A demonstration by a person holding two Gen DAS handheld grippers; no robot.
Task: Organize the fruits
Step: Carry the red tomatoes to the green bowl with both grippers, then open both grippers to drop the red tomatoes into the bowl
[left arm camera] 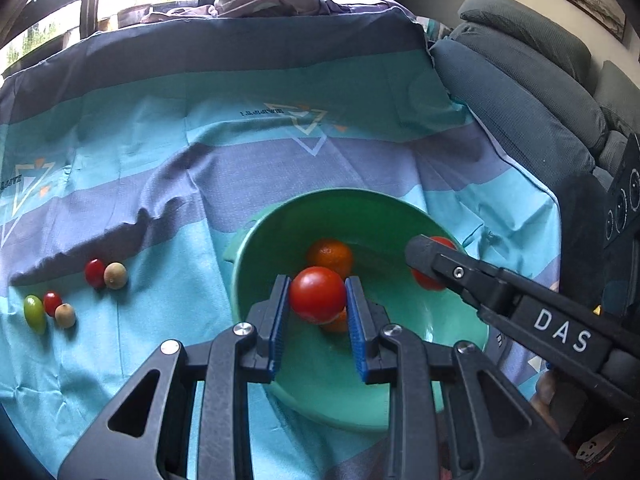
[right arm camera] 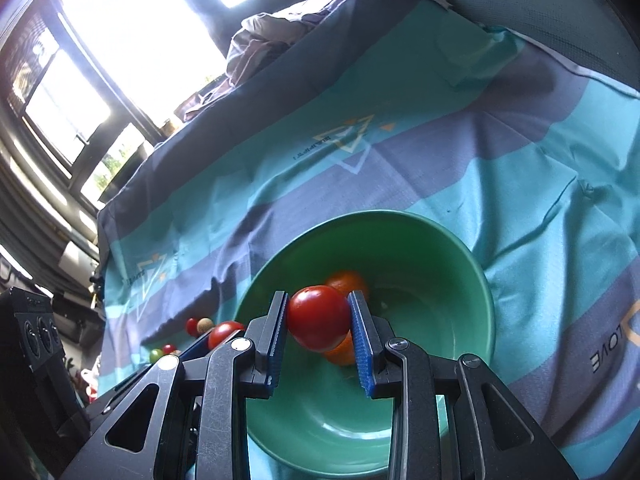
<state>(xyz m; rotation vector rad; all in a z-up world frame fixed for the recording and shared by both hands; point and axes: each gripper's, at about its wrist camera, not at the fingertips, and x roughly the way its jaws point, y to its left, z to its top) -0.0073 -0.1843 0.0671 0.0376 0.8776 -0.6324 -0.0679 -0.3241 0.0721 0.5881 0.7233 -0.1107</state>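
Observation:
A green bowl (left arm camera: 400, 216) stands on the striped cloth and holds two oranges (left arm camera: 331, 256). My left gripper (left arm camera: 318, 296) is shut on a red tomato (left arm camera: 318, 294) and holds it above the bowl. My right gripper (right arm camera: 319, 316) is shut on another red tomato (right arm camera: 319, 318), also above the bowl (right arm camera: 440, 240), with an orange (right arm camera: 347, 282) behind it. In the left wrist view the right gripper (left arm camera: 430, 264) comes in from the right with its tomato (left arm camera: 426, 280) partly hidden. In the right wrist view the left gripper's tomato (right arm camera: 224, 332) shows at the left.
Small fruits lie on the cloth to the left: a red one (left arm camera: 94, 273) beside a tan one (left arm camera: 115, 275), and a green grape (left arm camera: 34, 312), a red one (left arm camera: 52, 303) and a tan one (left arm camera: 65, 315). A grey sofa (left arm camera: 540, 92) borders the right.

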